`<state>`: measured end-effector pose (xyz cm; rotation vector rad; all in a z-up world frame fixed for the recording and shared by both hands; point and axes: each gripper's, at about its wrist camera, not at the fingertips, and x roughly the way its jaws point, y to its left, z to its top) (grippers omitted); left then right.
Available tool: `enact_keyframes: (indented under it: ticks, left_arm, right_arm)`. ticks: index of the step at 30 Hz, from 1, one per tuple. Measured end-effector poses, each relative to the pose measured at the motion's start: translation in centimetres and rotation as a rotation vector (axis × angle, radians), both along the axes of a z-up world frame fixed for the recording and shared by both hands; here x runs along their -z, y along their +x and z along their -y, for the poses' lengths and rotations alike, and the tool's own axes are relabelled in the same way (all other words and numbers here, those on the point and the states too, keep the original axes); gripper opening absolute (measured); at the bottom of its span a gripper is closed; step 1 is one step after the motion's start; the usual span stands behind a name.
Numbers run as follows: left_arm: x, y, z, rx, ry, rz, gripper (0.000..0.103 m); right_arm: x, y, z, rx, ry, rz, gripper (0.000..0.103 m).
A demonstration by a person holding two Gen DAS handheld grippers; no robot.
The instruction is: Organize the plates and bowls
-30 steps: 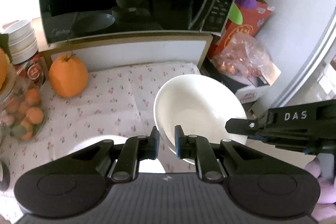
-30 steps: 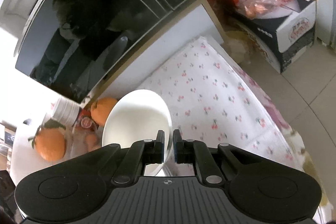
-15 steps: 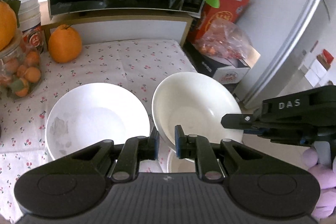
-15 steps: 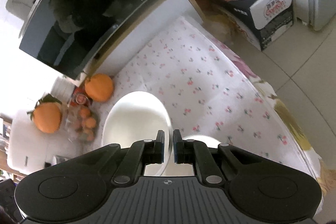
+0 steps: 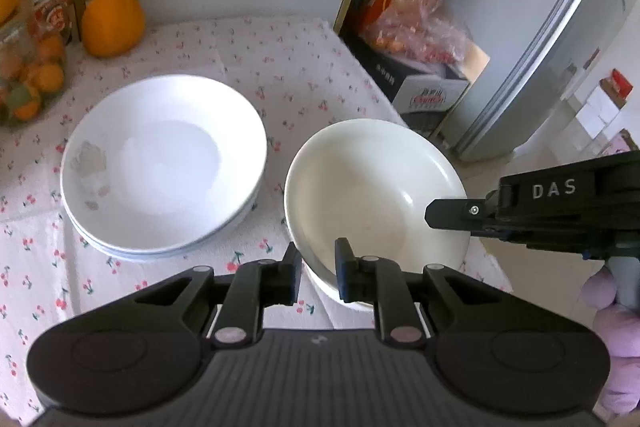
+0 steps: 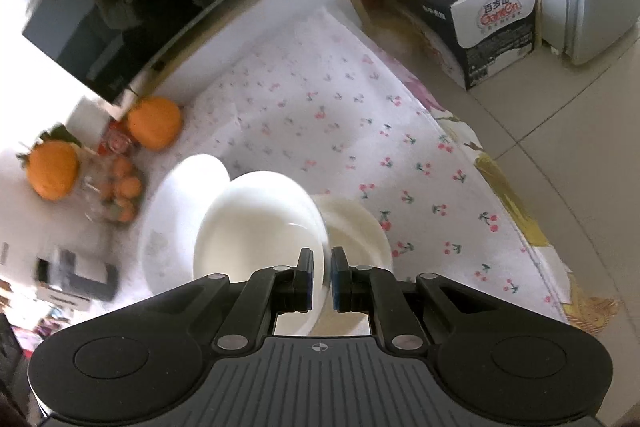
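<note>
Cream bowl (image 5: 372, 187) lower now beside plates (image 5: 160, 163), both tongs (left (image 5: 318, 269) loosening) clamped on rim

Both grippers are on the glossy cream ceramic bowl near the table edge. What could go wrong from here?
1. The left gripper has just been opening slightly with the rim of the glossy cream ceramic bowl between its jaws. If only the right gripper grips, the bowl could tilt.
2. The lower bowl sits near the edge of the cherry-print tablecloth. A hard landing might push both off.
</note>
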<state>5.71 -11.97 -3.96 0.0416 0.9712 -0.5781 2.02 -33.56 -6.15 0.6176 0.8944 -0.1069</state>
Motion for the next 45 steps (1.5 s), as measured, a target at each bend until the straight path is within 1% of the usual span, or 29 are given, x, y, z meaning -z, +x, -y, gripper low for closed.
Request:
enact_keyframes:
  ticks: [3,7,12,20,21,22,25,26,29,30,33,35,36,37,38,39,40,41,42,43,44,45]
  left_arm:
    - [0.2,-0.1,0.5,0.016,0.019,0.010,0.016]
    - [0.5,-0.2,0.7,0.033,0.040,0.008,0.017]
    - [0.8,-0.5,0.9,0.039,0.060,0.016,0.018]
    - [1.0,-0.4,1.2,0.040,0.068,0.007,0.020]
    - [1.0,-0.4,1.2,0.042,0.069,0.008,0.020]
    - [1.0,-0.5,1.2,0.043,0.070,0.010,0.021]
    - [1.1,-0.4,1.2,0.048,0.079,0.011,0.024]
    - [1.1,-0.4,1.2,0.049,0.081,0.011,0.025]
    - [1.2,-0.4,1.2,0.051,0.081,0.016,0.025]
    - [1.2,-0.4,1.2,0.054,0.080,0.018,0.025]
    - [1.2,-0.5,1.1,0.065,0.077,0.025,0.033]
    - [1.3,-0.6,1.1,0.071,0.074,0.031,0.042]
    - [1.3,-0.6,1.0,0.074,0.070,0.034,0.045]
    - [1.3,-0.6,1.0,0.078,0.065,0.038,0.051]
    - [1.3,-0.5,0.9,0.083,0.057,0.040,0.060]
    - [1.4,-0.5,0.8,0.088,0.050,0.042,0.065]
    - [1.4,-0.5,0.7,0.097,0.040,0.045,0.073]
    - [1.4,-0.5,0.7,0.107,0.032,0.047,0.078]
    - [1.4,-0.5,0.5,0.115,0.023,0.051,0.079]
    - [1.5,-0.5,0.4,0.123,0.015,0.056,0.083]
    - [1.6,-0.5,0.3,0.133,0.008,0.062,0.087]
    - [1.7,-0.5,0.2,0.144,0.000,0.072,0.088]
  right_arm:
    - [0.7,0.3,-0.1,-0.001,-0.037,-0.037,0.011]
    - [1.5,0.4,0.1,-0.007,-0.041,-0.069,0.013]
    - [1.5,0.4,0.0,-0.013,-0.057,-0.073,0.013]
    - [1.2,0.7,-0.3,-0.026,-0.091,-0.072,0.013]
    - [1.1,0.7,-0.4,-0.027,-0.096,-0.068,0.014]
    - [1.0,0.7,-0.4,-0.028,-0.102,-0.064,0.019]
    - [0.8,0.6,-0.4,-0.023,-0.113,-0.054,0.027]
    - [0.7,0.6,-0.4,-0.020,-0.119,-0.051,0.027]
    - [0.7,0.6,-0.3,-0.017,-0.128,-0.046,0.032]
    - [0.6,0.6,-0.3,-0.015,-0.128,-0.043,0.036]
    - [0.5,0.6,0.0,-0.011,-0.121,-0.030,0.046]
    - [0.4,0.5,0.0,-0.011,-0.121,-0.015,0.050]
    - [0.3,0.5,0.0,-0.013,-0.120,-0.007,0.054]
    - [0.3,0.5,0.0,-0.015,-0.120,0.000,0.058]
    - [0.3,0.5,0.0,-0.015,-0.118,0.007,0.060]
    - [0.3,0.5,0.1,-0.013,-0.116,0.012,0.062]
    - [0.3,0.6,0.2,-0.012,-0.114,0.016,0.064]
    - [0.4,0.6,0.3,-0.011,-0.111,0.019,0.065]
    - [0.5,0.6,0.4,-0.010,-0.111,0.021,0.069]
    - [0.7,0.7,0.4,-0.009,-0.114,0.024,0.071]
    - [0.8,0.7,0.5,-0.008,-0.121,0.028,0.072]
    - [0.9,0.8,0.5,-0.006,-0.133,0.031,0.075]
